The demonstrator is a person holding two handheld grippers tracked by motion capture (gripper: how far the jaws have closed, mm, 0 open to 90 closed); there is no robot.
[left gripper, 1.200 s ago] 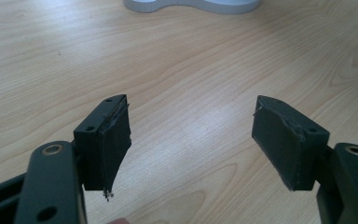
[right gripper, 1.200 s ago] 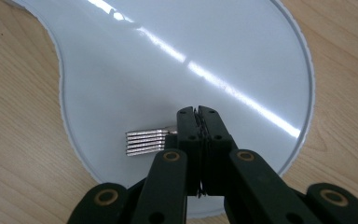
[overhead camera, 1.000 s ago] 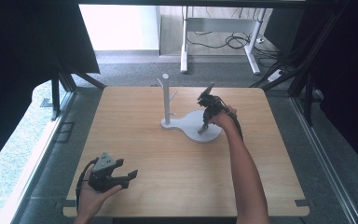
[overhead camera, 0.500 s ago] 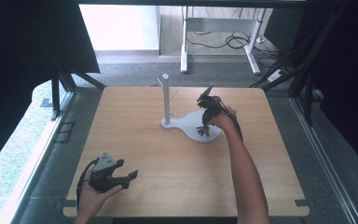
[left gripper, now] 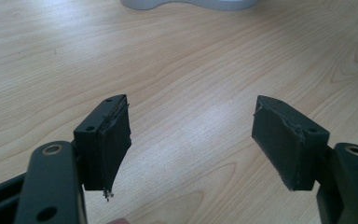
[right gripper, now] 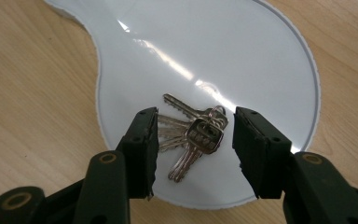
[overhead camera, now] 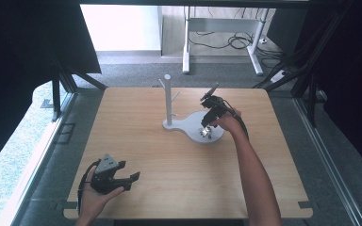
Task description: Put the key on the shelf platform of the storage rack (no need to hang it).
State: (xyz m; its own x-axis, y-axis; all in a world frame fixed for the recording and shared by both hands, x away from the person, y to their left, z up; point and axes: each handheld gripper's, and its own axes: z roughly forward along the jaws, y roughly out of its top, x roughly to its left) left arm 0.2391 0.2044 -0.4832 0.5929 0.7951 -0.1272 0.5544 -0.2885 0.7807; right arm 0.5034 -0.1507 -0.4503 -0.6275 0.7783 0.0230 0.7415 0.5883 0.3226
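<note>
From the high view we've got the right gripper [overhead camera: 207, 128] tipped down over the round end of a white tray [overhead camera: 193, 123], right above a small bunch of keys [overhead camera: 204, 133] lying on it. The tray carries a white post [overhead camera: 168, 100] with pegs at its narrow end. The left gripper [overhead camera: 126, 180] sits at the near left of the wooden table [overhead camera: 136, 136], held in a hand, well apart from the tray.

In the left gripper view, we see its 2 jaws standing wide with only bare table [left gripper: 177, 74] between them. The edge of the tray [left gripper: 186, 3] peeks in at the very top, far off.

In the right gripper view, the right gripper [right gripper: 195, 144] has just been opening its jaws, and the keys [right gripper: 193, 135] lie flat on the tray [right gripper: 242, 51] right between them, ring end toward the right jaw. The pads don't press on the keys, there's a gap on both sides. The blades fan out toward the left jaw and down toward the tray's near rim.
</note>
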